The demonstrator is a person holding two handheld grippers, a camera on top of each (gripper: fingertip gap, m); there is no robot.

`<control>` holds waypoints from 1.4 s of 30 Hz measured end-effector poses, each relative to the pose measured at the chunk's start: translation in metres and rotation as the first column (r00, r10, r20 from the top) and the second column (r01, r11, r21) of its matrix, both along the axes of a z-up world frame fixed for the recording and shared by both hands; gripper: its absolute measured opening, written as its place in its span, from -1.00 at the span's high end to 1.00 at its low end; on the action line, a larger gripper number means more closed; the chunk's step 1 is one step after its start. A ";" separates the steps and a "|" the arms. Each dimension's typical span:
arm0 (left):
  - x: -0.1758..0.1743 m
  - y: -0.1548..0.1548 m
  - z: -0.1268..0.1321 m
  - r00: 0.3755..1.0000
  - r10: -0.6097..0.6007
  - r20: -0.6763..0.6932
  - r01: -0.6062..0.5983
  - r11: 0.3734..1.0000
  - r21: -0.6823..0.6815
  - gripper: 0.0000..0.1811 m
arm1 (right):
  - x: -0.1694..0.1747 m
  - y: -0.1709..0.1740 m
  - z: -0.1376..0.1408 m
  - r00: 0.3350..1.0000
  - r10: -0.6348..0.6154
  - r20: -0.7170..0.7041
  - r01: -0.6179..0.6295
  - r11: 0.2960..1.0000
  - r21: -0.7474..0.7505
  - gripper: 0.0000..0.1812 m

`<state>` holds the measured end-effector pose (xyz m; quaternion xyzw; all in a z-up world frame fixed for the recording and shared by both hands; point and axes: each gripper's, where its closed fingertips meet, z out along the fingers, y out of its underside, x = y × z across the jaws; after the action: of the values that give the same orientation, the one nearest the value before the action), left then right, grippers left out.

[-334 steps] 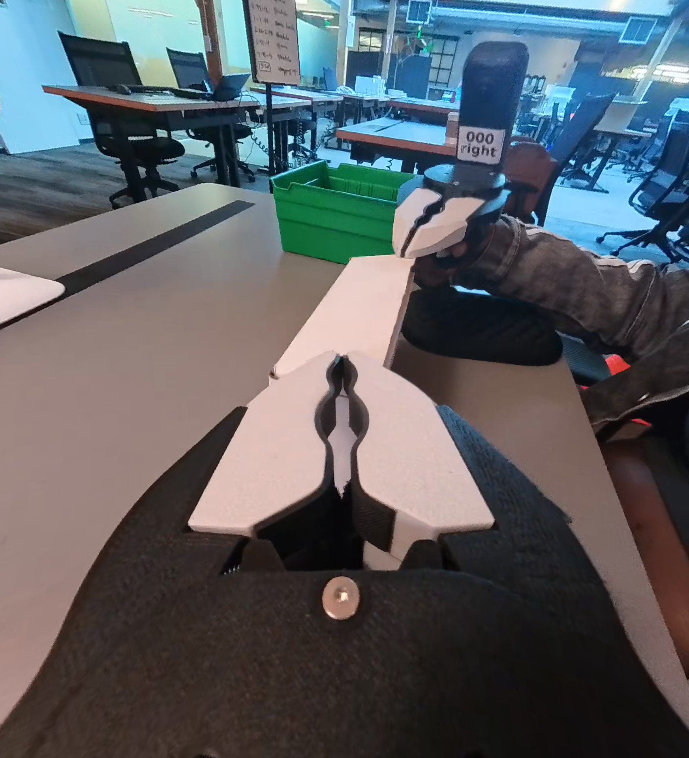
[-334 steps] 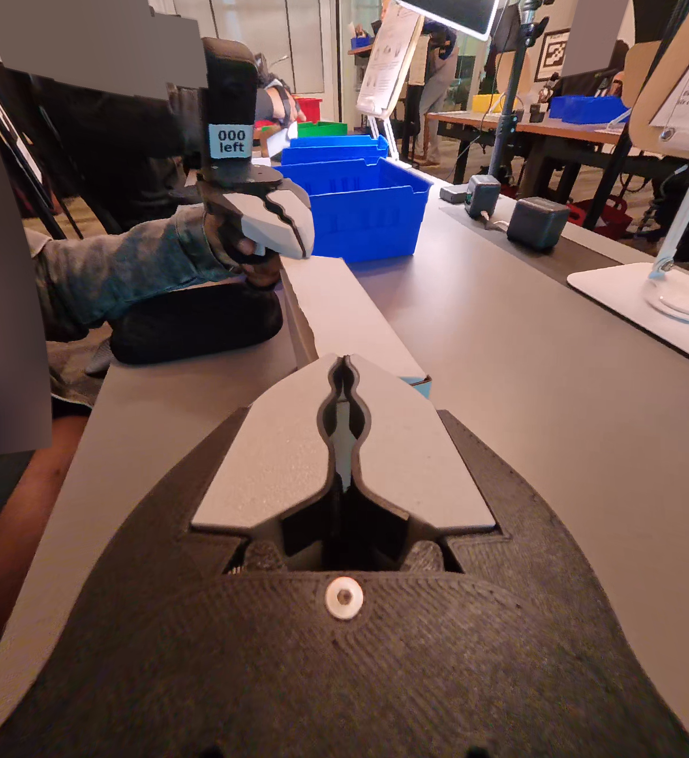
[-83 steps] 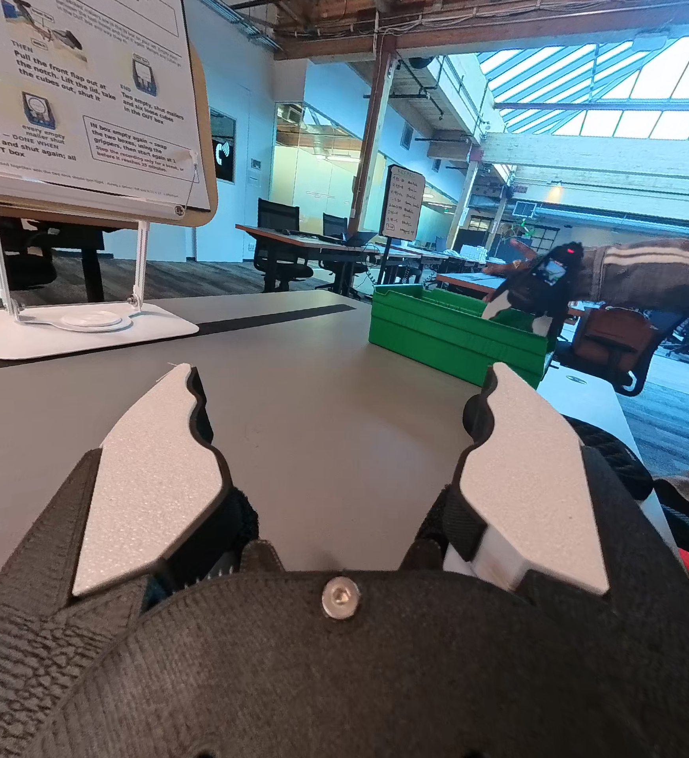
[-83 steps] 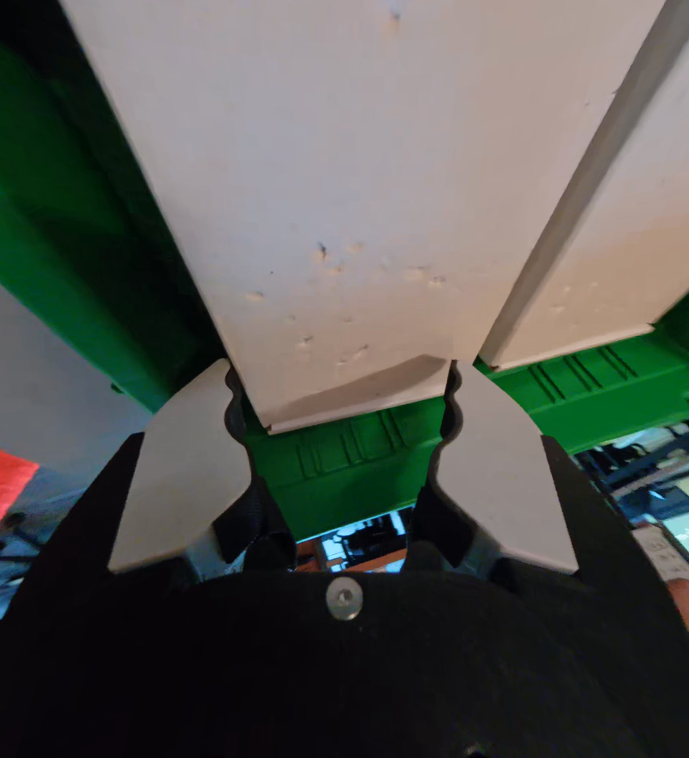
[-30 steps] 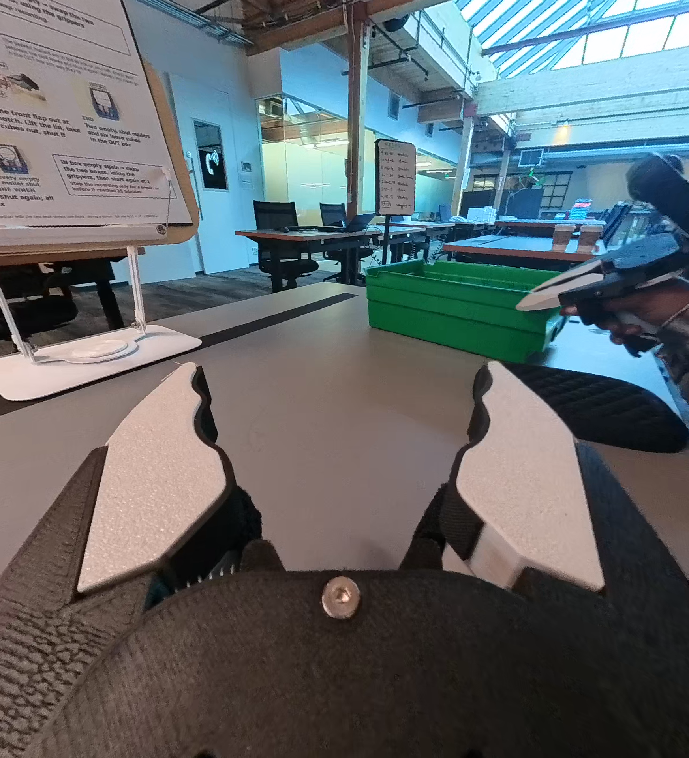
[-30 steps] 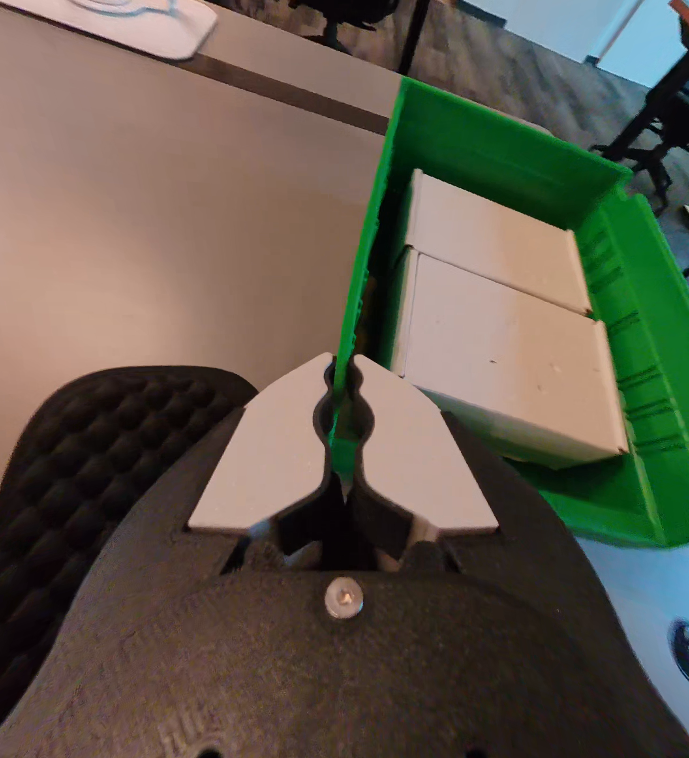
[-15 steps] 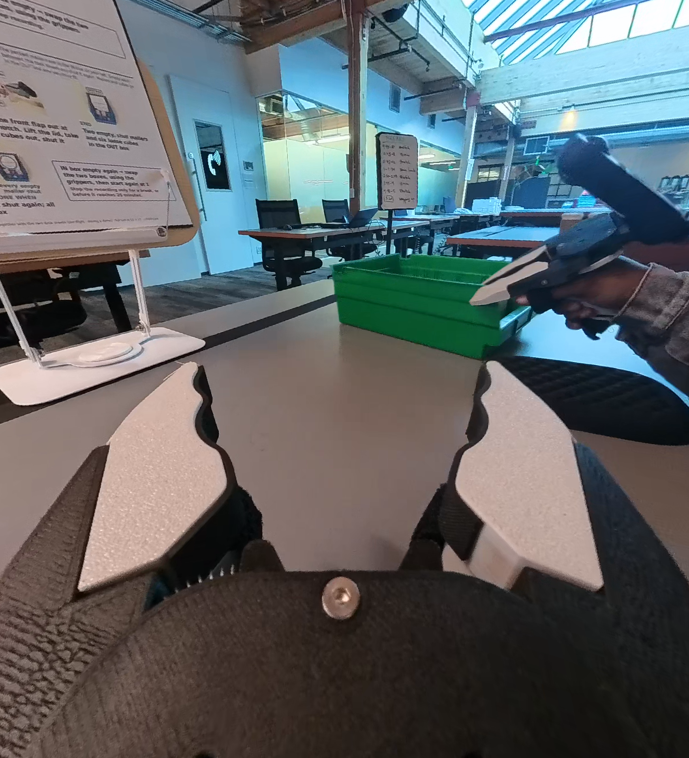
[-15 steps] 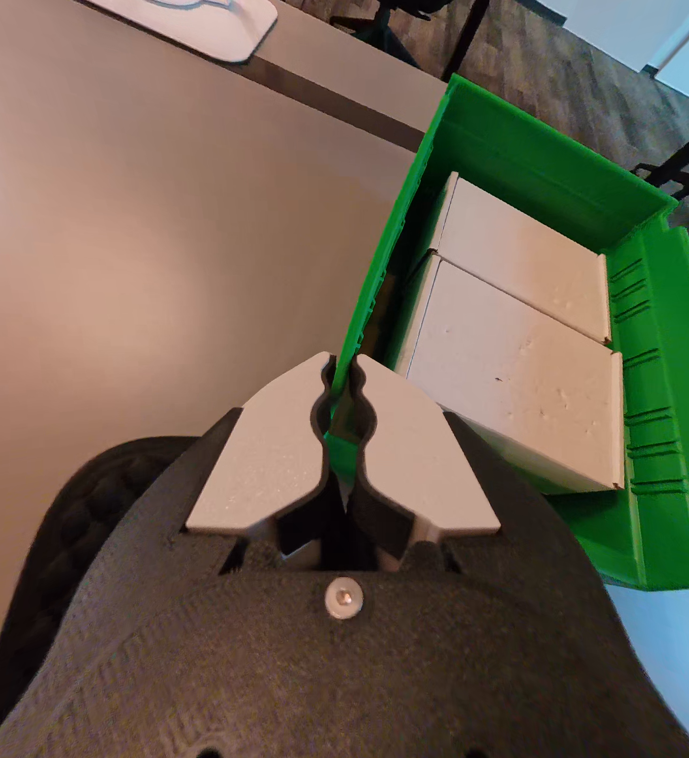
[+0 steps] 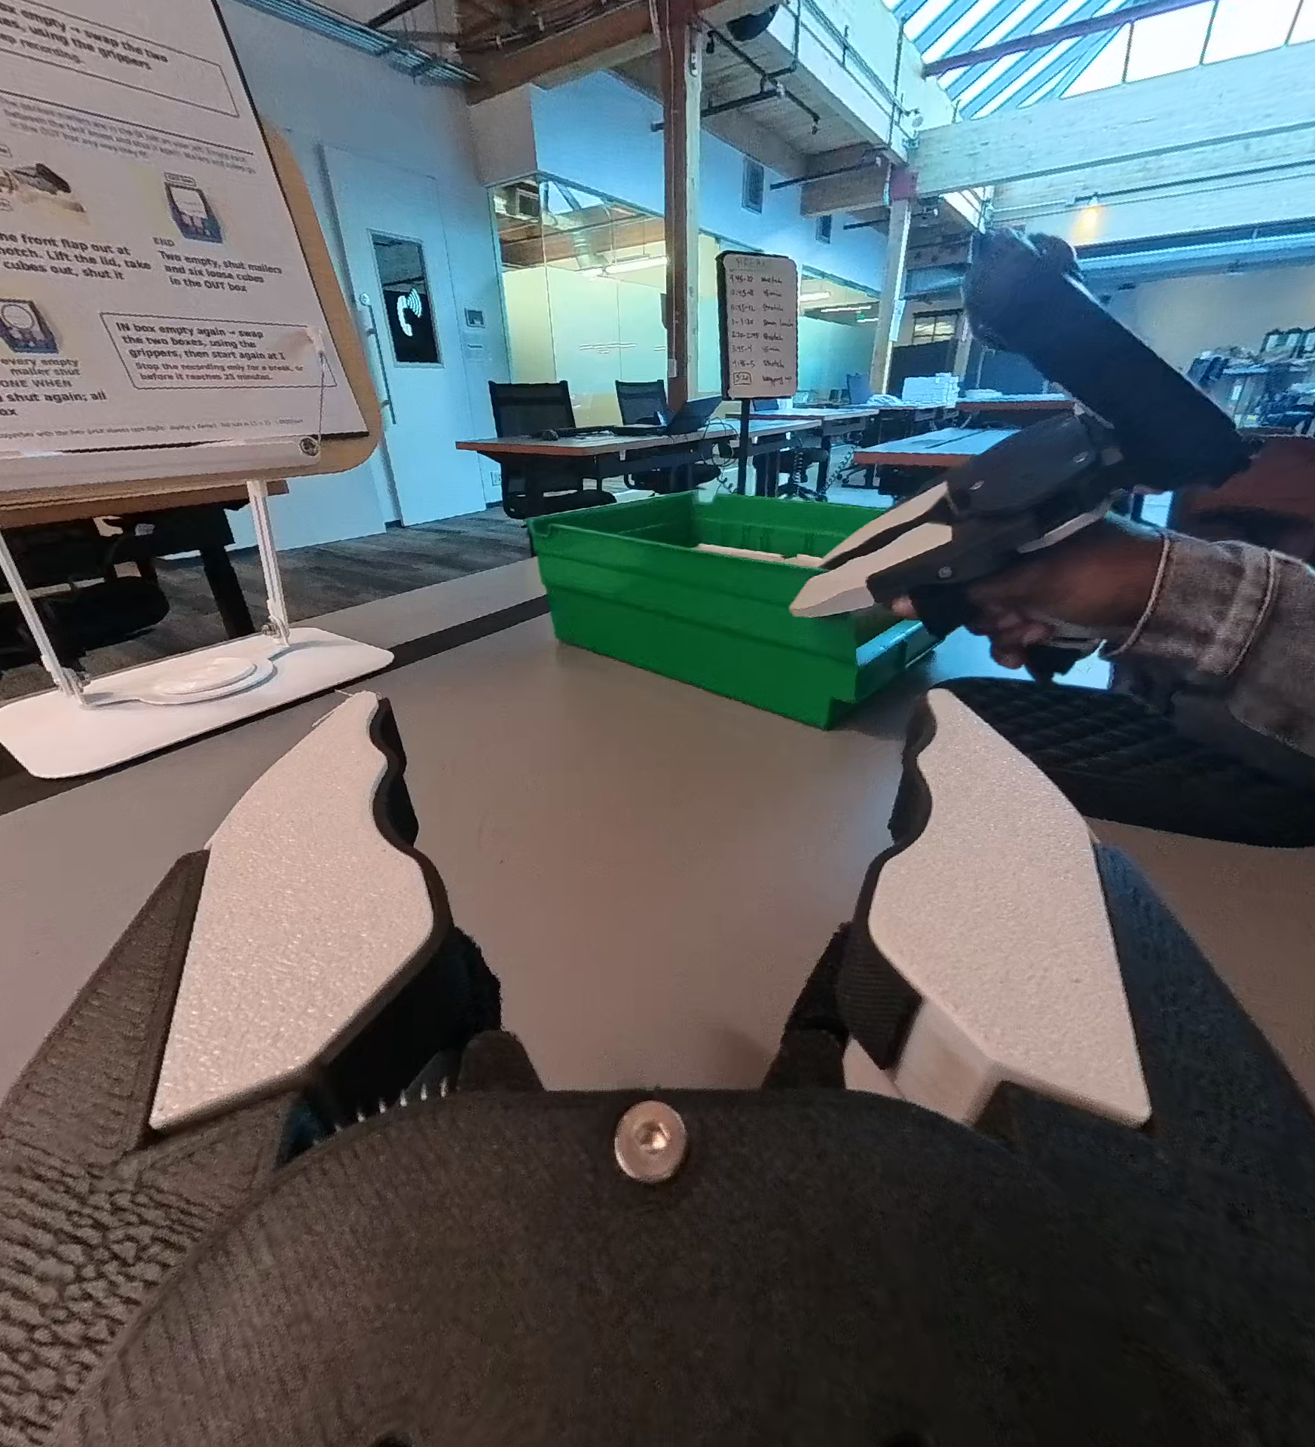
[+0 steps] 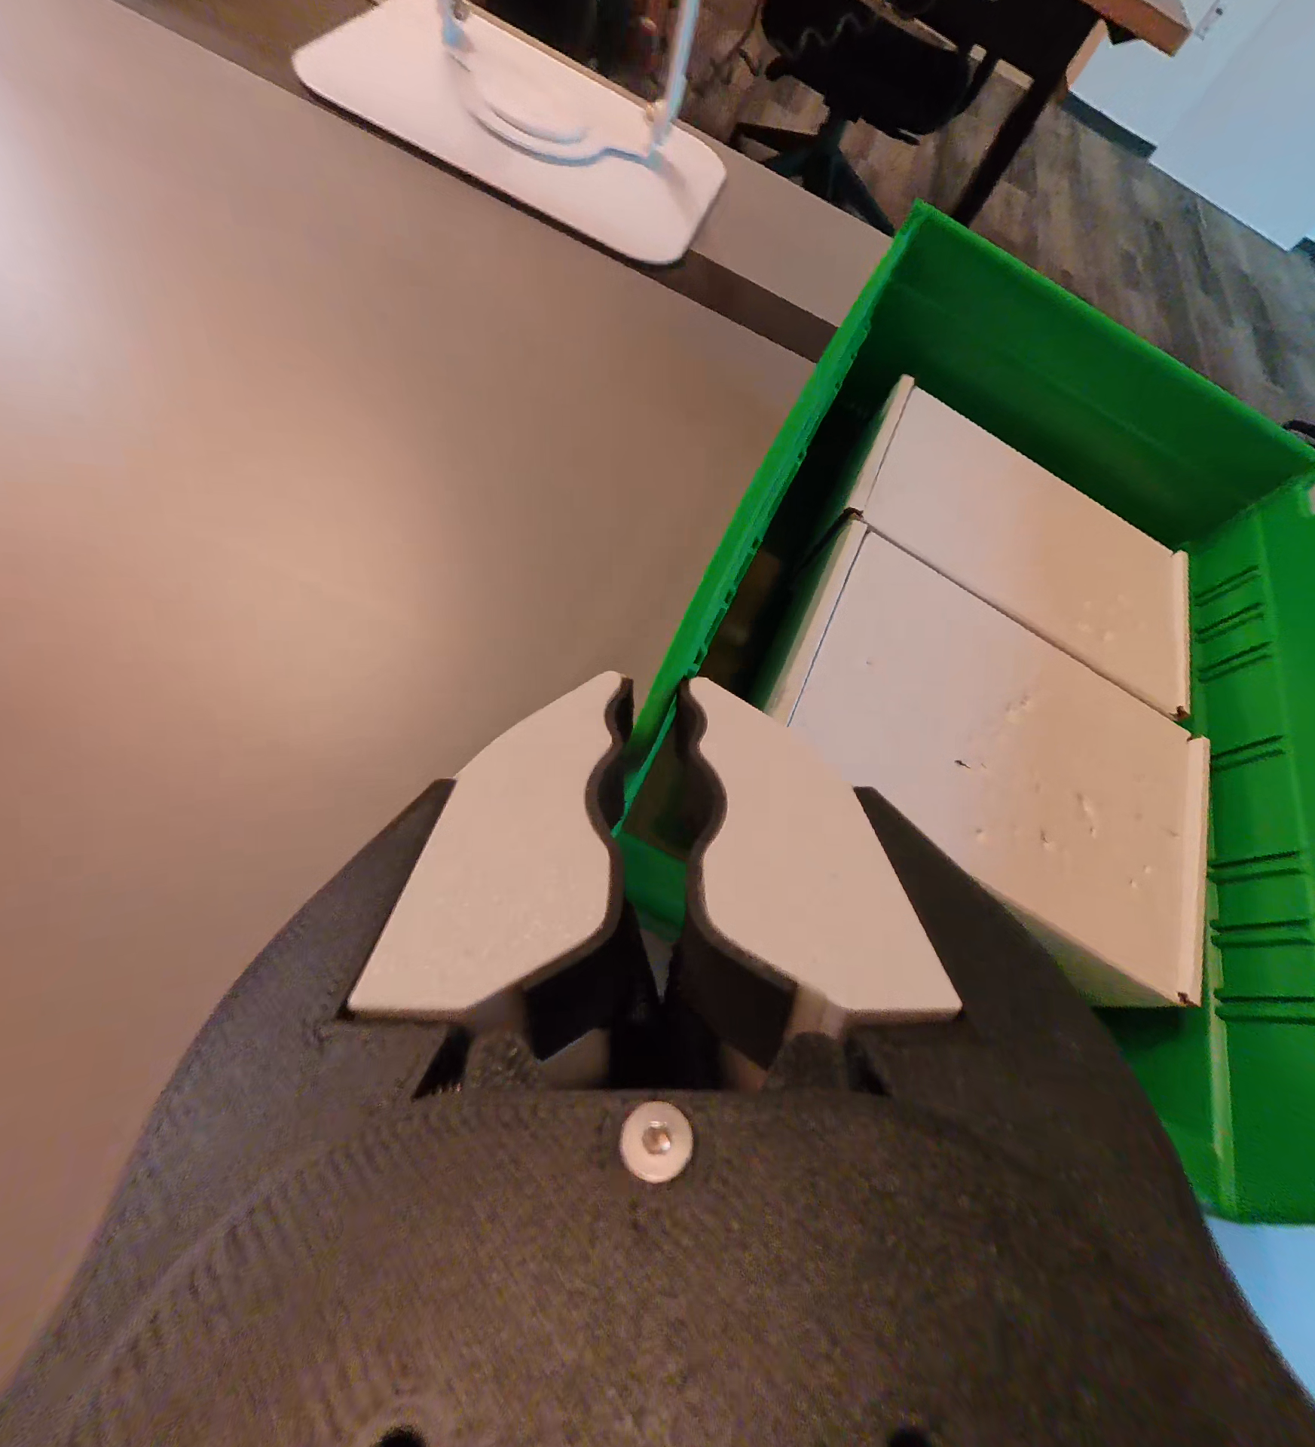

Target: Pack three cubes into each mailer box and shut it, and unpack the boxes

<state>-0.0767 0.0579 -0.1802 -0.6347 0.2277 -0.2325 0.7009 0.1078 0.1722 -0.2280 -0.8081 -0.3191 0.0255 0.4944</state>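
Observation:
A green bin (image 10: 1069, 368) stands on the grey table (image 10: 247, 470). Two shut white mailer boxes lie side by side in it, one nearer (image 10: 991, 783) and one farther (image 10: 1022, 525). My right gripper (image 10: 655, 689) is shut on the bin's left side wall near its front corner. In the left wrist view the right gripper (image 9: 826, 587) shows at the green bin's (image 9: 677, 618) right end, held by a hand in a grey sleeve. My left gripper (image 9: 650, 705) is open and empty, low over the table, well short of the bin. No cubes show.
A white sign stand (image 9: 192, 689) with an instruction sheet stands at the table's back left; its base also shows in the right wrist view (image 10: 529, 149). A black padded rest (image 9: 1108, 752) lies right of the left gripper. Office desks and chairs stand beyond the table. Tip to tip, the grippers are about 25 cm apart.
The right gripper, open over the mailers earlier, has shut on the bin wall and slid the bin leftward across the table, toward the sign stand. The left gripper has stayed open and nearly still.

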 end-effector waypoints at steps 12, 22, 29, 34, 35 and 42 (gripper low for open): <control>-0.012 0.004 0.006 0.997 0.050 0.056 -0.050 0.999 0.002 -0.26 | -0.076 -0.017 0.001 0.988 0.121 -0.093 -0.119 0.993 0.028 0.85; -0.031 0.010 0.011 0.984 0.176 0.025 -0.177 0.983 0.050 -0.17 | -0.131 -0.034 0.001 0.967 0.206 -0.151 -0.204 0.979 0.026 0.82; -0.053 0.006 0.030 0.960 0.239 0.148 -0.253 0.964 0.086 -0.11 | -0.175 -0.050 0.002 0.940 0.276 -0.202 -0.278 0.960 0.019 0.78; -0.060 0.006 0.034 0.947 0.254 0.194 -0.274 0.959 0.080 -0.09 | -0.200 -0.061 0.002 0.912 0.328 -0.246 -0.335 0.942 0.014 0.76; -0.061 0.006 0.033 0.947 0.258 0.192 -0.276 0.958 0.074 -0.09 | -0.203 -0.065 0.003 0.902 0.346 -0.258 -0.356 0.934 0.009 0.74; -0.052 0.009 0.021 0.959 0.257 0.120 -0.262 0.965 0.031 -0.03 | -0.160 -0.074 0.068 0.780 0.409 -0.474 -0.362 0.912 0.192 0.09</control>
<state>-0.1285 0.0670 -0.1591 -0.6280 0.1071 -0.1695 0.7519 -0.0524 0.0979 -0.1596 -0.6672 -0.3379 0.3221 0.5804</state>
